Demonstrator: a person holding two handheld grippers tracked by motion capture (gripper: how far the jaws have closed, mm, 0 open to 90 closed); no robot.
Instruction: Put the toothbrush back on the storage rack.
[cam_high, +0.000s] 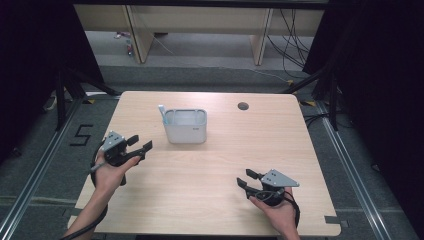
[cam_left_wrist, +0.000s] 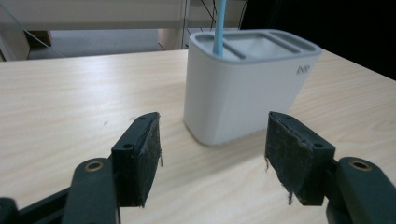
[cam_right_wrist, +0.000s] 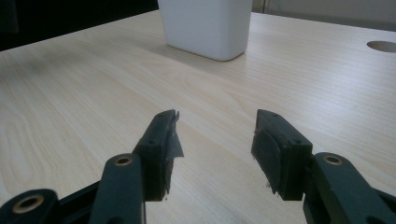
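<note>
**On the table: both grippers empty beside a white holder**

On the pale wooden table (cam_high: 210, 170), a white compartmented holder (cam_high: 185, 126) stands upright, toward the far side. A light blue stick (cam_high: 162, 113), perhaps a toothbrush or straw, rises from its left end slot. The left gripper (cam_high: 139, 146) sits near the holder's left side, jaws spread wide and empty. The right gripper (cam_high: 246, 179) rests well apart, near the front right, jaws also parted with nothing between them.

Risks, as a judgement: the holder looks light, so a sideways nudge from the left gripper could slide or tip it. Grabbing the thin stick off-centre could lever the holder over or let the stick slip free.
</note>
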